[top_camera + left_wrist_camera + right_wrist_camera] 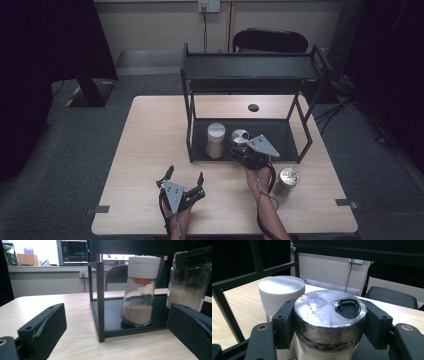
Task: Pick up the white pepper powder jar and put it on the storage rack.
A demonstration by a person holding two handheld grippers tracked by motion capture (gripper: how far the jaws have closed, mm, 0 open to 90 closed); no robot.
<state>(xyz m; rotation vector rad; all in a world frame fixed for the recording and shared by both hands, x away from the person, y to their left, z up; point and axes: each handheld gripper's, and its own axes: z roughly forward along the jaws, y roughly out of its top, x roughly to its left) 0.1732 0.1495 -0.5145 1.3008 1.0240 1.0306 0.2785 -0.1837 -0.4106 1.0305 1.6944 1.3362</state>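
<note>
The right claw [329,322] is pinching a steel-lidded jar [329,312] just under its lid, one jaw on each side, with the jar upright. In the high view this jar [239,137] stands over the front of the rack's lower shelf [280,135], just right of a white-lidded jar [216,140] that already stands there. That gap is what the placing turns on: the two jars look near but apart, and the free shelf lies to the right of the held one. The left claw [184,186] rests spread and empty on the surface [150,130], left of the rack. Another steel-lidded jar [288,178] waits on the surface beside the right forearm.
</note>
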